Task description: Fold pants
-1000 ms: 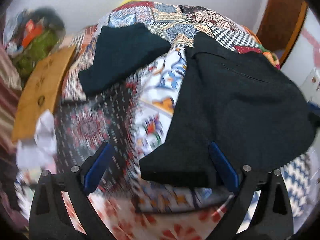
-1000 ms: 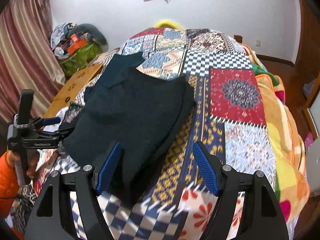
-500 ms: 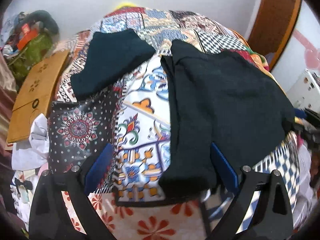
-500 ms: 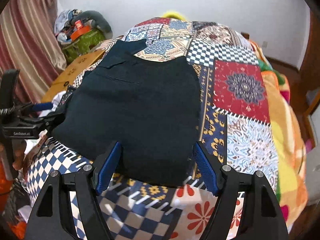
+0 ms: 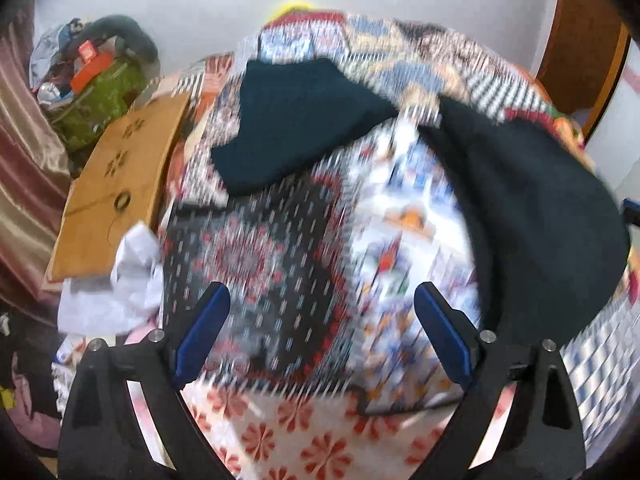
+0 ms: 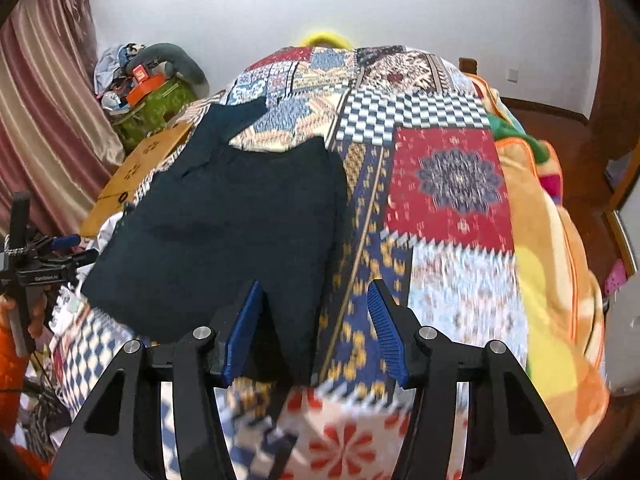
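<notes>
The dark pants [image 6: 236, 232] lie folded flat on the patchwork bedspread [image 6: 452, 184]; they also show in the left wrist view [image 5: 532, 216] at the right. A second dark folded garment [image 5: 296, 128] lies farther up the bed. My left gripper [image 5: 320, 332] is open and empty over the bedspread, left of the pants. My right gripper [image 6: 314, 332] is open with its jaws narrowed, and the near right corner of the pants lies between its fingers. The left gripper also appears at the left edge of the right wrist view [image 6: 60, 256].
A brown cardboard box [image 5: 116, 184] and white cloth [image 5: 120, 280] sit beside the bed's left edge. A green bag with clutter [image 6: 152, 96] and striped curtains [image 6: 44, 120] stand at the left. An orange blanket [image 6: 552, 280] drapes off the right side.
My left gripper has swung left, off the pants' near edge, and the view is blurred by motion. My right gripper has narrowed its jaws and moved in around the pants' near right corner.
</notes>
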`<state>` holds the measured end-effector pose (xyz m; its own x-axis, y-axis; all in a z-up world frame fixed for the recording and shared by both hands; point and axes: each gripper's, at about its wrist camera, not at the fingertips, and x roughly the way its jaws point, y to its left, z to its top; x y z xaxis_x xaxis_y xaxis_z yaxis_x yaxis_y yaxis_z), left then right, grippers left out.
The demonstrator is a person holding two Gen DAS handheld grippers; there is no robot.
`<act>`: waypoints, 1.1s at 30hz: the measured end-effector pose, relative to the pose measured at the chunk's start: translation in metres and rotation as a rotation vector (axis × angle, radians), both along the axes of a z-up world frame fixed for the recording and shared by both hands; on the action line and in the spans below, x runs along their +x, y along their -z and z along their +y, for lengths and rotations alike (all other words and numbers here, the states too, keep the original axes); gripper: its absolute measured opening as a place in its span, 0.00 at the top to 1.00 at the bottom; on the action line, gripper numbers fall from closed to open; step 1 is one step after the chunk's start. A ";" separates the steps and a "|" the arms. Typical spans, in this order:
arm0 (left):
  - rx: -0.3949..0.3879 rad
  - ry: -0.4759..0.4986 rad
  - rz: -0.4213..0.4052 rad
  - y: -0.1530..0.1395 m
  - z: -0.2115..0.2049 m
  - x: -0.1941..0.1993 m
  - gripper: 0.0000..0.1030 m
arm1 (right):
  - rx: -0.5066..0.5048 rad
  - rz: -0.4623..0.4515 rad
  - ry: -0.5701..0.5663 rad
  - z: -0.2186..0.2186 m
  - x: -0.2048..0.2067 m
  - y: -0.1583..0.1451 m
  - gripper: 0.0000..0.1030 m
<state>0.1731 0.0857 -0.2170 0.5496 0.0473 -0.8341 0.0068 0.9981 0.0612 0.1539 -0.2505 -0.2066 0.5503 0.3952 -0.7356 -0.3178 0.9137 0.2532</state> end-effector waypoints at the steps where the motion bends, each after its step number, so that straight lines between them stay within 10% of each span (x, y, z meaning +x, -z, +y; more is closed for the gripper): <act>1: -0.007 0.006 -0.020 -0.007 -0.004 0.007 0.08 | 0.009 -0.005 -0.006 0.001 0.008 -0.003 0.50; 9: -0.085 0.180 -0.072 -0.031 -0.063 0.087 0.09 | -0.007 -0.052 -0.035 0.024 0.079 -0.002 0.50; 14: -0.103 0.277 0.067 -0.002 -0.097 0.129 0.45 | -0.023 0.008 -0.080 0.036 0.118 0.012 0.50; 22: -0.123 0.285 0.048 0.018 -0.097 0.135 0.41 | -0.077 0.047 -0.163 0.047 0.141 0.039 0.72; 33: -0.091 0.239 0.045 -0.010 -0.095 0.126 0.37 | -0.134 0.026 -0.115 0.041 0.126 0.015 0.73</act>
